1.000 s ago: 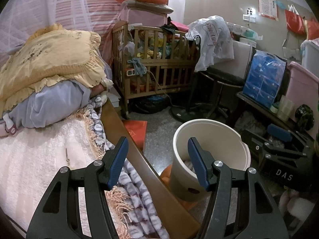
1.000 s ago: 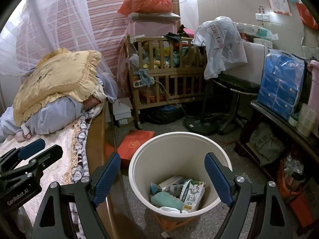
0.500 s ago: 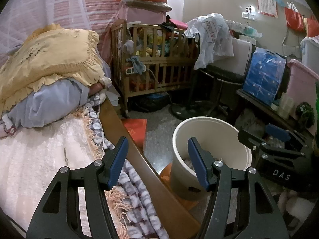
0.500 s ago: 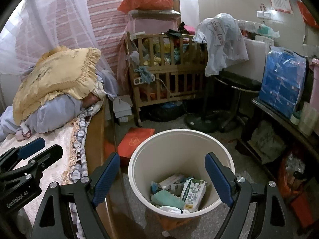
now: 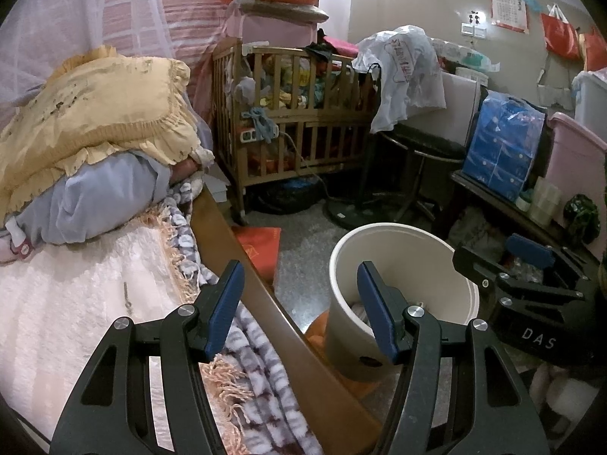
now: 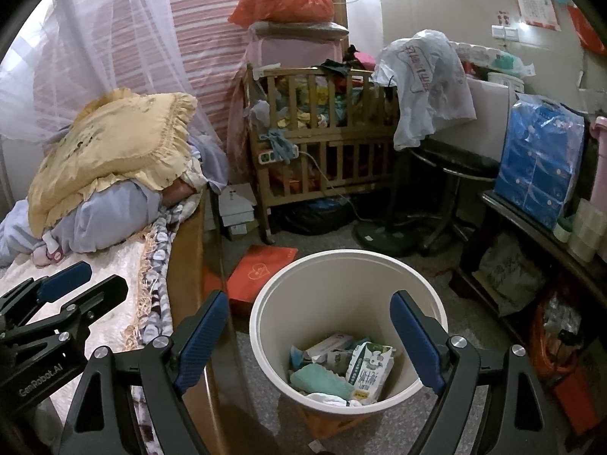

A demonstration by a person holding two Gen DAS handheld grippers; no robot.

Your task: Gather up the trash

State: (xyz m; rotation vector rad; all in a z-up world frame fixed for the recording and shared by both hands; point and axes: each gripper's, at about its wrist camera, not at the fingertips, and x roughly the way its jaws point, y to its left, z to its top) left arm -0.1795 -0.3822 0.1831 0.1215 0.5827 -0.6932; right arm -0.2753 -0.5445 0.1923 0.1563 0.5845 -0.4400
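**Figure: Both tools pausing at the waste bin, nothing in hand**

Reading from left to right. On the bed [image 5: 72,303], a yellow frilled pillow [image 5: 95,113] is lying over pale blue bedding; no loose rubbish is showing on the cover. The left tool [image 5: 297,303] is hovering above the bed's wooden side rail [image 5: 242,265], its blue pads standing about half apart and gripping nothing. Just past the rail, a red flat box [image 6: 261,271] is lying on the floor [image 6: 341,239], leaning partly against the bed frame. Beside it stands the cream waste bin [image 6: 265,314], the task's receptacle, already holding a milk carton [image 6: 370,371], a teal cloth [image 6: 322,379] and other packaging. The right tool [image 6: 309,343] is hanging directly over the bin's mouth with its pads spread wide and empty. Farther right, a dark low shelf [image 6: 531,227] is carrying a blue tissue pack [image 6: 538,167].

Compared with the frames of a second ago, almost nothing is changing: both tools are keeping their places and openings, and the bin's contents are looking the same. Judged from this, a drop into the bin is probably complete, and the person is likely looking for the next item; the red box on the floor is a plausible candidate, though whether it counts as trash cannot be told.
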